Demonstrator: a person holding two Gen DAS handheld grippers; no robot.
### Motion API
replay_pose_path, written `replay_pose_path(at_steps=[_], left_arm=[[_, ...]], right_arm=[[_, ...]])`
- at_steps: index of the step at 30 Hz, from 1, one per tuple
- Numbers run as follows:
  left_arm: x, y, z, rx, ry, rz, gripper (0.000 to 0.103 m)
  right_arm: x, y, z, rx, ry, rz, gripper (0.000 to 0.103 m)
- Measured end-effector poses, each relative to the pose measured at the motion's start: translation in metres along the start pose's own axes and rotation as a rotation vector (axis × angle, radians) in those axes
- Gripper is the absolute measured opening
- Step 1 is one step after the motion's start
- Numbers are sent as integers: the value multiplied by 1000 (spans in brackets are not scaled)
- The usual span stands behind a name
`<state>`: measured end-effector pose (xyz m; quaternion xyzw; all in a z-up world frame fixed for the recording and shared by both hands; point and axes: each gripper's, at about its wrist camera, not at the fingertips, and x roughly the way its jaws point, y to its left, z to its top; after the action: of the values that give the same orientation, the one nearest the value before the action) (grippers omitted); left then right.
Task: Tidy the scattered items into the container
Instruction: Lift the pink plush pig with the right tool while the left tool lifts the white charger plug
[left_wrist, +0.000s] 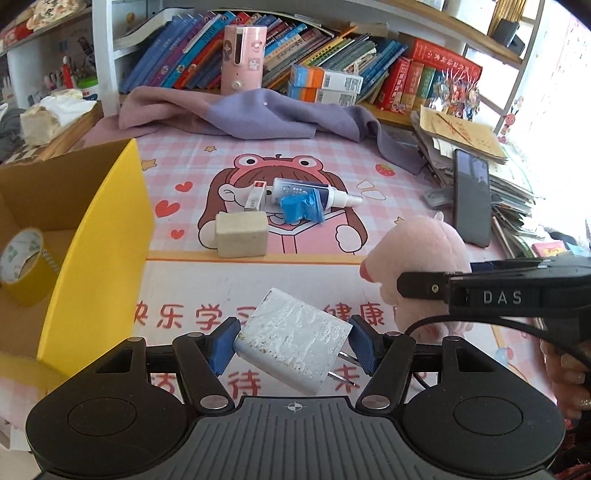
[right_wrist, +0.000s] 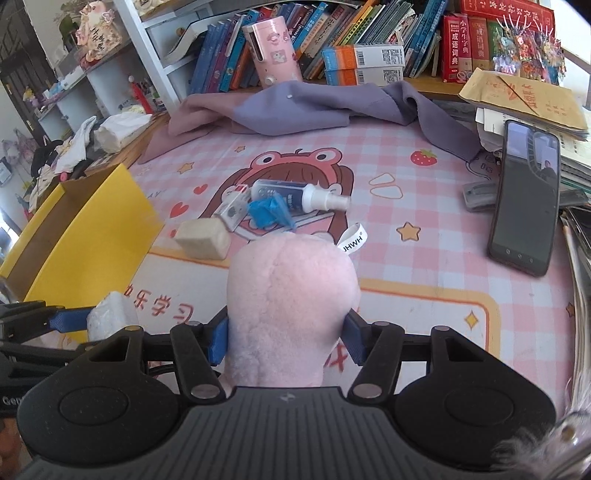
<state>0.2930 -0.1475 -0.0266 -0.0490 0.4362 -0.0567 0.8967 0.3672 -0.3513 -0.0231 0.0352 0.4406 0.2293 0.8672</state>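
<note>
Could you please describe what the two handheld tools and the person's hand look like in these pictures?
Both the left tool and the right tool have black linkage arms with silver pivot pins, ribbed blue pads, and a grey ribbed body between two round black housings. Seen side-on, the right one bears white "DAS" lettering and trails a black cable. The hand wears a ring.

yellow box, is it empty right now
No, a roll of tape already lies inside the yellow box, seen in the left wrist view.
</note>
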Motion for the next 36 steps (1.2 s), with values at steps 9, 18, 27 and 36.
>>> replay_pose_path(at_steps=[9,18,27,36], left_arm=[[-31,8,-20,8,-24,-53,64],[-65,29,-39,39,-74,-126,64],[-105,78,-85,74,-99,-157,64],[-158,154,-142,15,-101,-134,64]], right_arm=[[-31,24,-23,-8,-15,-44,58],[-65,68,-49,-5,-63,-116,58],[-77,135,-92,37,-93,-175,58],[-79,228,-152,15,-42,-181,57]])
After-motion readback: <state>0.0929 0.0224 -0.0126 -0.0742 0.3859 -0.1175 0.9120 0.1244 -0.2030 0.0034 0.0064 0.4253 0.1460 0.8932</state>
